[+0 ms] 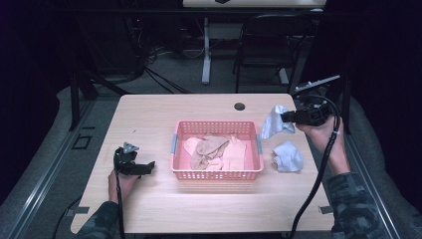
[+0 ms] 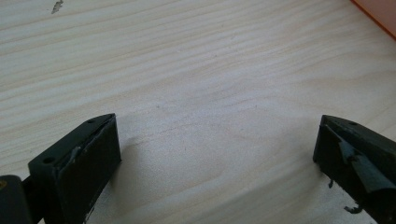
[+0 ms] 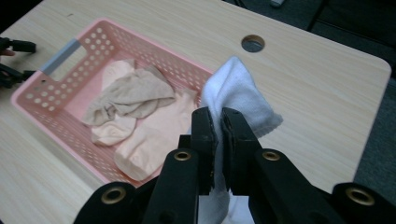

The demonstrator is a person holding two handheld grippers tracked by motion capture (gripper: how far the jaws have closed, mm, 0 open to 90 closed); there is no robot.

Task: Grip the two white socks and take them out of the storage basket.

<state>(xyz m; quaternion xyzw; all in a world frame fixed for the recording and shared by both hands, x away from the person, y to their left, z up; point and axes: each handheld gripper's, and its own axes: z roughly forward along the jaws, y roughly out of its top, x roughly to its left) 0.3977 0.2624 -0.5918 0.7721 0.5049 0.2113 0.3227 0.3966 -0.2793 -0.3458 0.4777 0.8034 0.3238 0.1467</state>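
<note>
White sock (image 3: 236, 93), soft and knitted, hangs crumpled from the right gripper (image 3: 218, 122), whose black jaws are clenched on its fabric, lifted above the table beside the basket's right end. A second white sock (image 1: 287, 156) lies bunched on the pale wood-grain table (image 1: 149, 114) just right of the basket. The pink plastic basket (image 1: 217, 174), rectangular with perforated walls, holds limp beige and peach socks (image 3: 135, 95). Well left of it, the left gripper (image 1: 144, 168) rests low over bare wood, jaws spread wide and empty.
</note>
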